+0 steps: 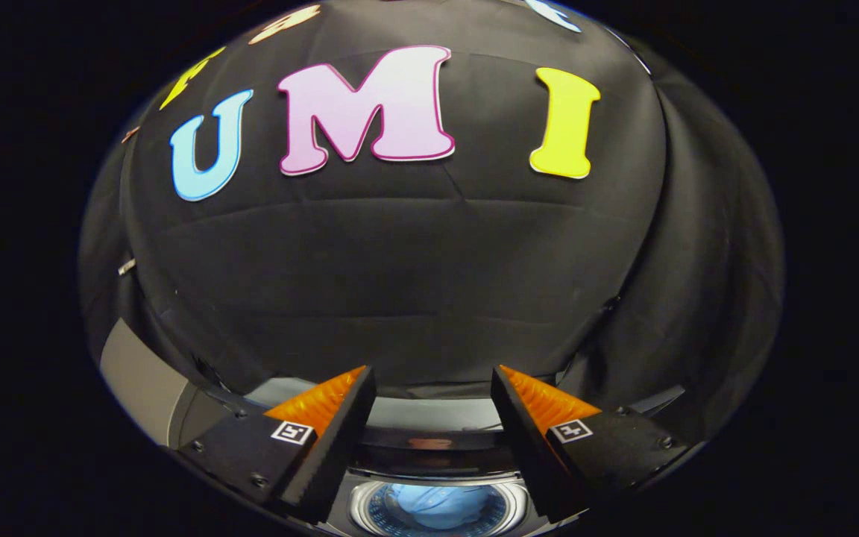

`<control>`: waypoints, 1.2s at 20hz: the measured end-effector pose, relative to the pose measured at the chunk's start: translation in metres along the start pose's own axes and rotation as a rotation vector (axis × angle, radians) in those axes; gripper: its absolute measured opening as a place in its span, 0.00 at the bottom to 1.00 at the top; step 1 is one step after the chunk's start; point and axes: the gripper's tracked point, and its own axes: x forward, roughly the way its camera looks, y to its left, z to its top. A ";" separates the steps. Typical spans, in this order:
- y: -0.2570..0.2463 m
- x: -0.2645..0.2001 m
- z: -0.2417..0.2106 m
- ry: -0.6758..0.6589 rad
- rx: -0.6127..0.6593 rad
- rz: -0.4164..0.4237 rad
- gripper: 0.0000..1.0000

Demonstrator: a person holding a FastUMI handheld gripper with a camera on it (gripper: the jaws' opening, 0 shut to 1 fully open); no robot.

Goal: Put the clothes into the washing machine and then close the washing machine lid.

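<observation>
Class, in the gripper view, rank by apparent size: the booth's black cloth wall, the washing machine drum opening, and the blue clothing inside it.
1. Black cloth wall
2. Drum opening, below the open, empty hand-held gripper
3. Blue clothing in the drum

The drum is partly hidden, and fisheye distortion makes sizes approximate.

Gripper (429,388): fingers spread wide apart, nothing between them, each bearing a small square marker tag. Washing machine (429,447): top-loading, below and between the fingers, its round drum opening (437,507) uncovered. Clothes (441,503): light blue garment, bunched, lying inside the drum. Lid (429,414): raised behind the opening, glossy, just ahead of the fingertips. Booth wall (400,283): black cloth, creased, beyond the machine.
</observation>
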 end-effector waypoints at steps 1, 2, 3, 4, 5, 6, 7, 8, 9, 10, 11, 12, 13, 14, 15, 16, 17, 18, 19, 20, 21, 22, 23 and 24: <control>0.001 0.000 -0.002 0.009 -0.001 0.004 1.00; 0.001 0.001 -0.001 0.004 -0.001 0.006 0.99; 0.000 0.001 -0.001 -0.001 -0.005 0.008 0.99; 0.000 0.001 -0.001 -0.006 -0.004 0.008 0.99; 0.001 0.001 0.000 -0.010 -0.007 0.009 1.00; 0.000 0.001 0.000 -0.014 -0.009 0.009 0.99; 0.000 0.002 0.000 -0.015 -0.010 0.009 1.00; 0.000 0.003 0.000 -0.016 -0.010 0.008 1.00; 0.000 0.003 0.000 -0.016 -0.010 0.007 1.00; -0.001 0.003 0.000 -0.016 -0.010 0.005 1.00; -0.001 0.003 0.000 -0.017 -0.010 0.004 1.00; -0.002 0.003 0.000 -0.018 -0.010 0.004 1.00; -0.001 0.003 0.000 -0.020 -0.010 0.004 1.00; -0.002 0.003 0.000 -0.022 -0.010 0.003 1.00; -0.002 0.004 0.001 -0.024 -0.010 0.002 0.99; -0.002 0.004 0.001 -0.026 -0.010 0.002 1.00; -0.002 0.004 0.001 -0.028 -0.010 0.002 1.00; -0.002 0.004 0.001 -0.029 -0.011 0.003 1.00; -0.002 0.004 0.001 -0.031 -0.011 0.003 1.00; -0.002 0.004 0.001 -0.034 -0.010 0.003 1.00; -0.002 0.004 0.002 -0.036 -0.010 0.004 1.00; -0.002 0.003 0.003 -0.038 -0.009 0.006 0.99; -0.002 0.003 0.003 -0.040 -0.010 0.008 0.99; -0.002 0.003 0.003 -0.041 -0.010 0.009 0.99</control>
